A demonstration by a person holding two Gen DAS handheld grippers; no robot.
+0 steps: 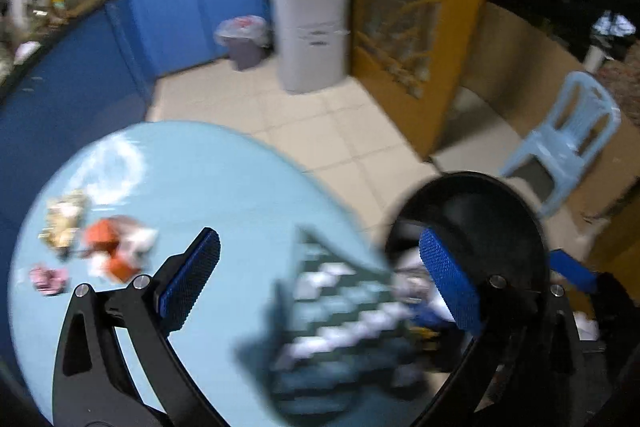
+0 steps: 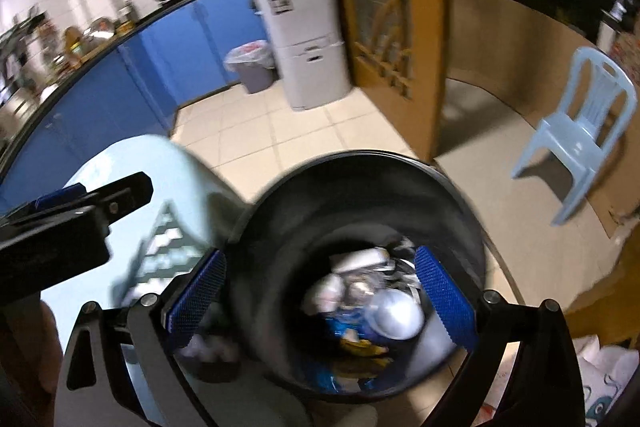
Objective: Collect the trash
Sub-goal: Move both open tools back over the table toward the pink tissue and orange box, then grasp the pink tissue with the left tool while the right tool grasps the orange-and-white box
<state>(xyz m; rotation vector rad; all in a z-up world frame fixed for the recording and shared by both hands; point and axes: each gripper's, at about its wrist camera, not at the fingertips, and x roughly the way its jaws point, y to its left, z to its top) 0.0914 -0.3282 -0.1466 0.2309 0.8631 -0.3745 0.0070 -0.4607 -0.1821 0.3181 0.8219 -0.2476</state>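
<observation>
A round light-blue table (image 1: 192, 167) carries several crumpled scraps at its left side: an orange-and-white wrapper (image 1: 116, 251), a yellowish wrapper (image 1: 62, 217) and a small pink scrap (image 1: 48, 279). A green-and-white checkered packet (image 1: 340, 311) is blurred between the table edge and the black bin (image 1: 532, 211). My left gripper (image 1: 320, 279) is open and empty above the table's right edge. My right gripper (image 2: 320, 291) is open and empty over the black bin (image 2: 272, 211), which holds trash with a silvery lid (image 2: 396, 315). The checkered packet (image 2: 164, 247) and the left gripper's finger (image 2: 120, 193) show at the left.
A grey lined bin (image 1: 244, 43) and a white fridge (image 1: 312, 27) stand by the blue counter (image 1: 80, 67). A yellow door frame (image 1: 456, 47) and a pale blue plastic chair (image 1: 568, 135) are to the right. White bags (image 2: 604, 375) lie on the floor beside the black bin.
</observation>
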